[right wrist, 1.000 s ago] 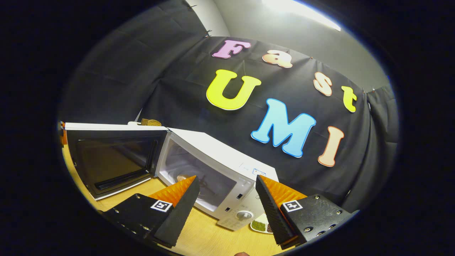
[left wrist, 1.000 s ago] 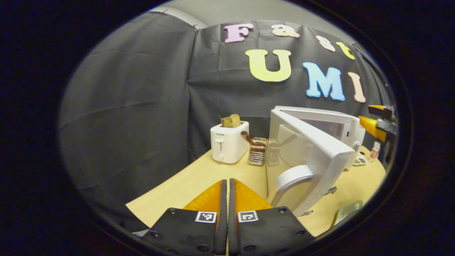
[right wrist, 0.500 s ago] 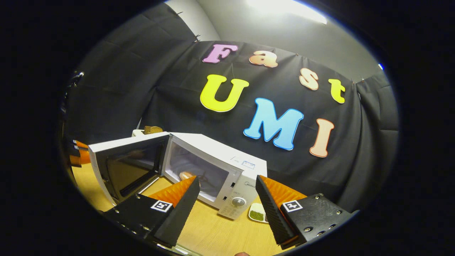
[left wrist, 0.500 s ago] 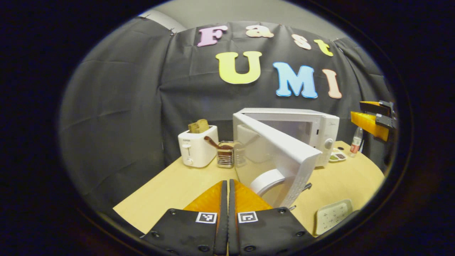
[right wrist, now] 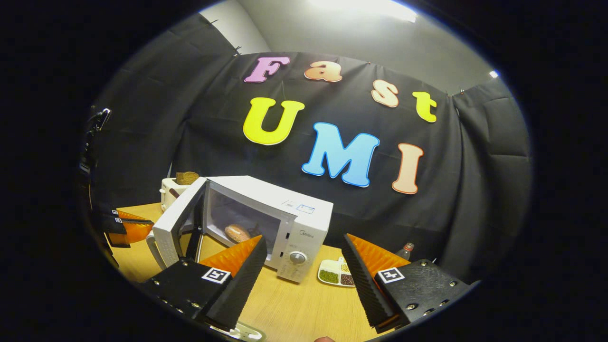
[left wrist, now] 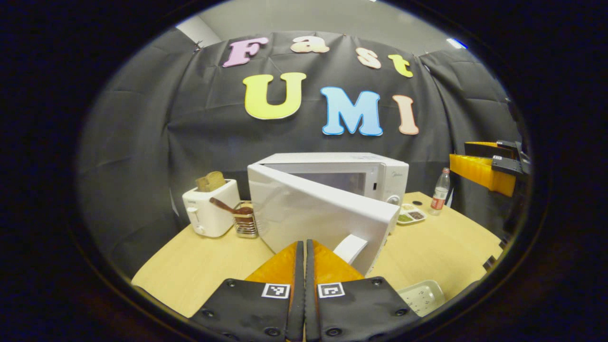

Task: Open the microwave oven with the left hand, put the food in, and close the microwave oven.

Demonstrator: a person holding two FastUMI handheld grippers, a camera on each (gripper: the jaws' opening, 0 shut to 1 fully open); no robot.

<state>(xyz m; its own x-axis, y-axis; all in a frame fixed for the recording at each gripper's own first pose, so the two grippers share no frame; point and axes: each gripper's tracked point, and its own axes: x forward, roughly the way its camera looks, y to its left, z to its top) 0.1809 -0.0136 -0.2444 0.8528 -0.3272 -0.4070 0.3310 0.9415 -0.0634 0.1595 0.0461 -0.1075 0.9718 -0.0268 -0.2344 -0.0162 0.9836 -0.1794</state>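
A white microwave oven [left wrist: 361, 171] [right wrist: 285, 213] stands at the back of the wooden table, its door [left wrist: 323, 213] [right wrist: 178, 223] swung partly toward the body. Inside lies a brown bread roll [right wrist: 237, 232]. My left gripper [left wrist: 301, 247] is shut with nothing in it, its tips right at the door's outer face beside the white handle [left wrist: 351, 247]. It appears again as the left gripper [right wrist: 126, 228] beside the door. My right gripper [right wrist: 304, 251] stands open and empty, back from the oven. It also shows at far right as the right gripper [left wrist: 484, 166].
A white toaster [left wrist: 209, 209] with bread slices and a metal holder [left wrist: 244, 221] with a spoon stand left of the oven. A divided dish [right wrist: 337, 275] [left wrist: 411, 216] and a bottle [left wrist: 439, 190] sit to its right. A white tray [left wrist: 422, 297] lies near the front edge.
The door has swung from wide open to roughly half shut, my left gripper following against its outer face. My right gripper has drawn back from the oven, still open.
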